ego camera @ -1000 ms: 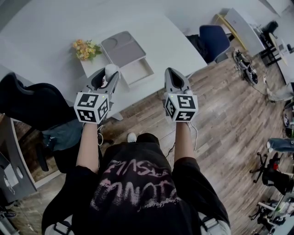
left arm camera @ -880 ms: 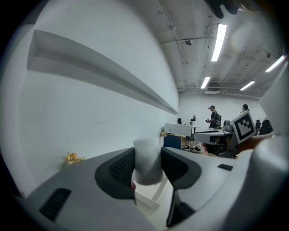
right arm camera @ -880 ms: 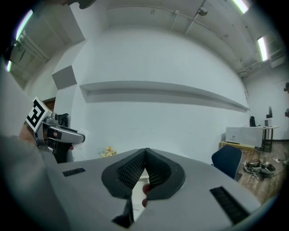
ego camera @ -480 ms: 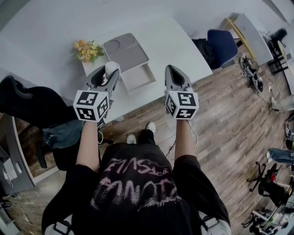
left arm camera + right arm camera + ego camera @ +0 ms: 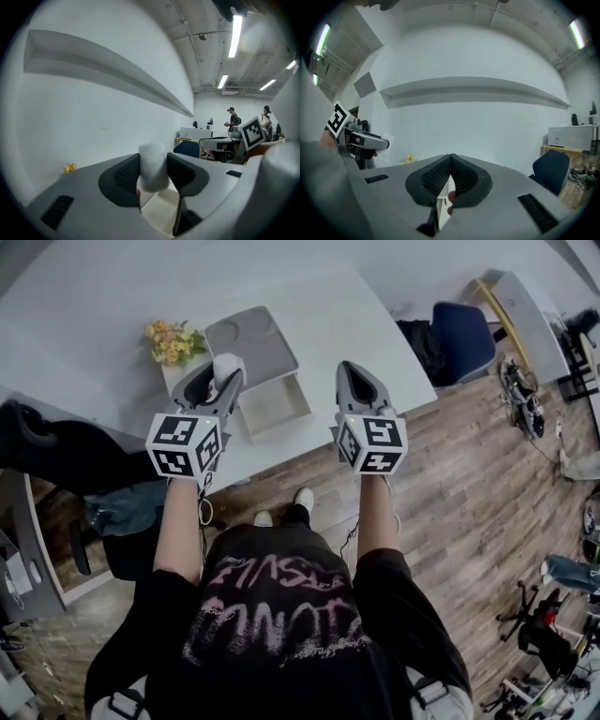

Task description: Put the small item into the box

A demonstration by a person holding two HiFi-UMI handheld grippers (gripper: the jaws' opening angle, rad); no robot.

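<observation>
My left gripper [image 5: 225,371] is shut on a small white foam cylinder [image 5: 226,366], held above the white table just left of the open box [image 5: 274,401]. In the left gripper view the small white cylinder [image 5: 153,166] sits clamped between the dark pads [image 5: 125,174], with the box's pale inside [image 5: 161,213] below the jaws. The box is a shallow white tray with its grey lid [image 5: 251,341] folded back behind it. My right gripper [image 5: 352,371] hangs to the right of the box, its jaws shut with nothing between them [image 5: 450,176].
A small bunch of orange and yellow flowers [image 5: 171,339] stands on the table [image 5: 112,296] left of the lid. A black chair [image 5: 56,451] is at the left, a blue chair [image 5: 459,334] at the right. Wooden floor lies below the table's near edge.
Both grippers have shifted slightly forward over the table and the person has stepped closer. The left gripper keeps its hold on the cylinder.
</observation>
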